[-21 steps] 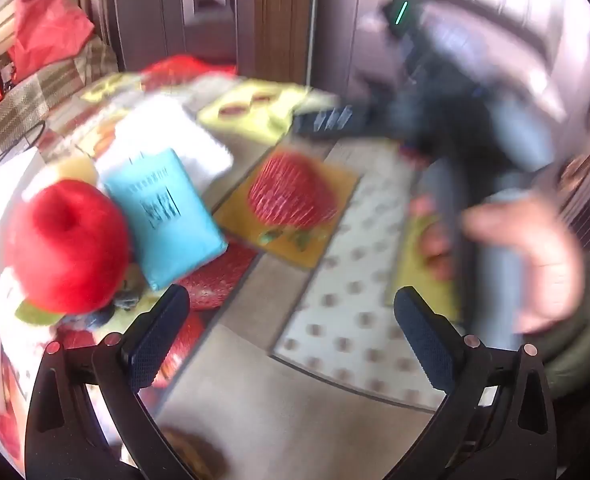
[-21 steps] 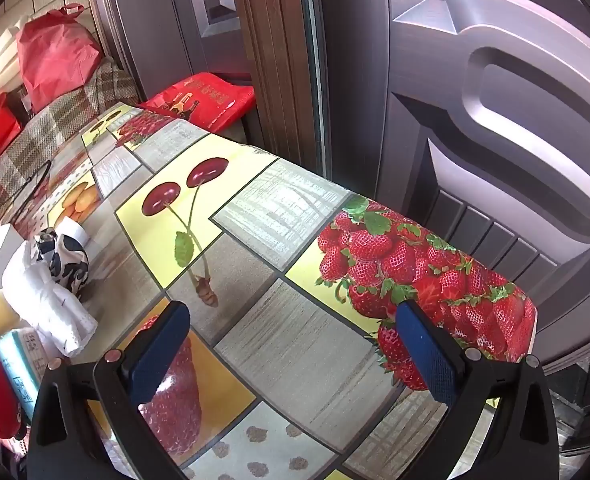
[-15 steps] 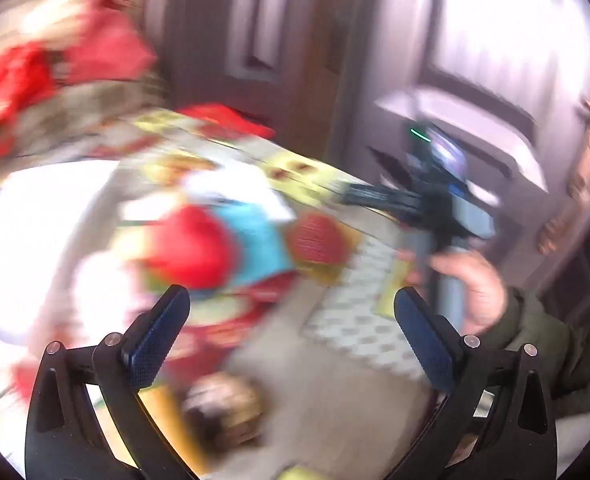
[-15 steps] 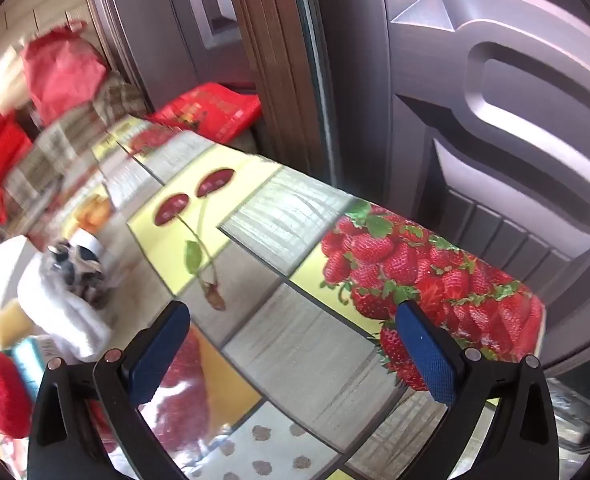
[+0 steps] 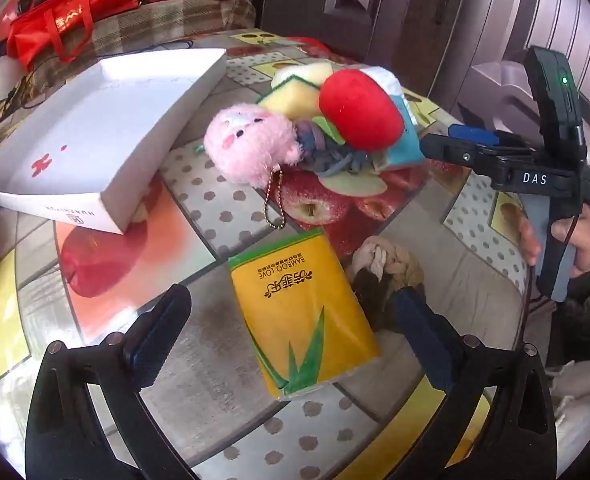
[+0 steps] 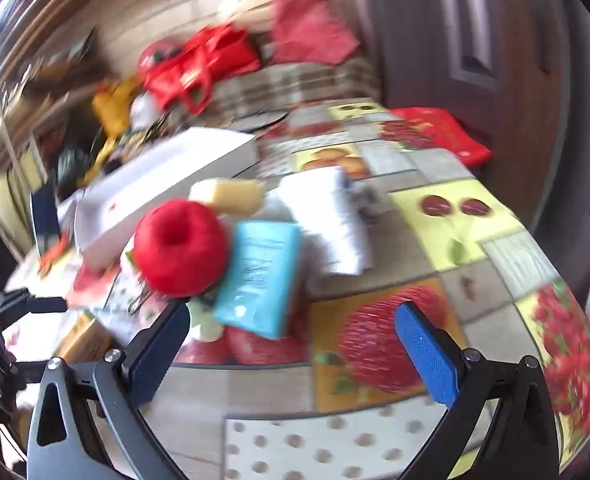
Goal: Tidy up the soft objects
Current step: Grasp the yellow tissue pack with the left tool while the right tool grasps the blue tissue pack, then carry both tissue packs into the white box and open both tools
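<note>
Fruit-print oilcloth bench (image 5: 199,216), dark panelled doors behind. Left hand-held gripper (image 5: 291,326): jaws wide apart, empty, above flat yellow tissue pack (image 5: 301,312); knotted beige rope toy (image 5: 387,264) just right. Farther: fluffy pink plush keychain (image 5: 251,144), round red plush apple (image 5: 359,110), open white cardboard box (image 5: 95,120) far left. Right hand-held gripper (image 6: 291,350): jaws wide apart, empty, near light-blue tissue pack (image 6: 261,280).
</note>
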